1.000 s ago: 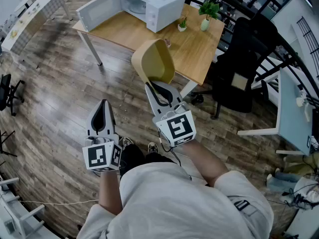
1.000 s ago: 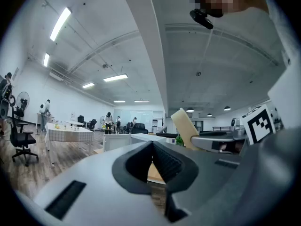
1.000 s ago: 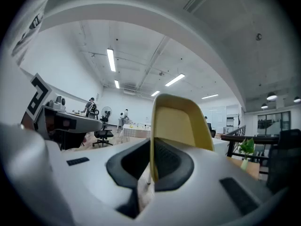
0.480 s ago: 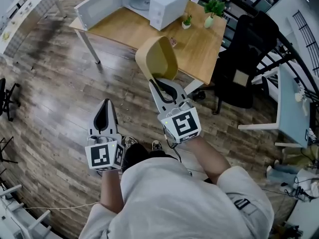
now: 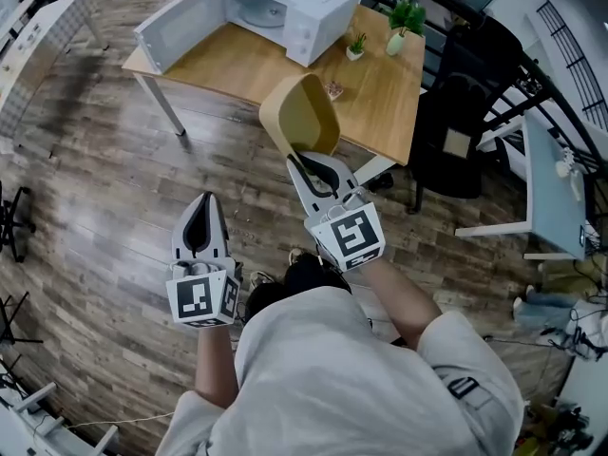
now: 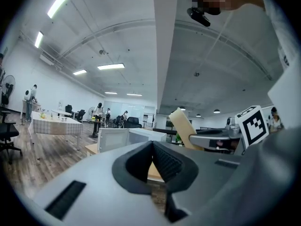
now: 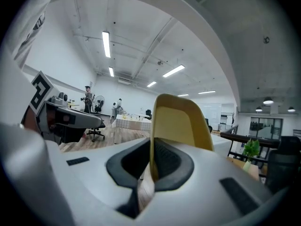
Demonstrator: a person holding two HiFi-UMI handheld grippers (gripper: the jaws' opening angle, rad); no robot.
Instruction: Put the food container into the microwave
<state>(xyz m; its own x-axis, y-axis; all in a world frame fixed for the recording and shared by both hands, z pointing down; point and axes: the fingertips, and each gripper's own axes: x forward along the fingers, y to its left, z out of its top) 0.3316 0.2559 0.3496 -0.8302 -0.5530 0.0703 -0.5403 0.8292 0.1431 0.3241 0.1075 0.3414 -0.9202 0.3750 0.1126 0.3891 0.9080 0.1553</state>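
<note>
Food container (image 5: pixel 300 114): tan, tilted on edge, carried in the air just short of the counter (image 5: pixel 380 112).
Microwave (image 5: pixel 285 8): on counter, door open, cavity looks empty. Approach and loading judged still to do.
Right gripper (image 5: pixel 304 157): jaws clamped on the container's rim.
Left gripper (image 5: pixel 199 202): jaws closed together, holding nothing.

no words, numbers or brand names can be read anywhere here. the only marks are the black and white square patterns on the cube of the left gripper (image 5: pixel 200 205) and on the cube of the right gripper (image 5: pixel 300 158). they are just blocky shapes, not letters. one of these squares also shows in the left gripper view, and it is only shapes too. the front of the microwave (image 5: pixel 275 3) is too small to read.
</note>
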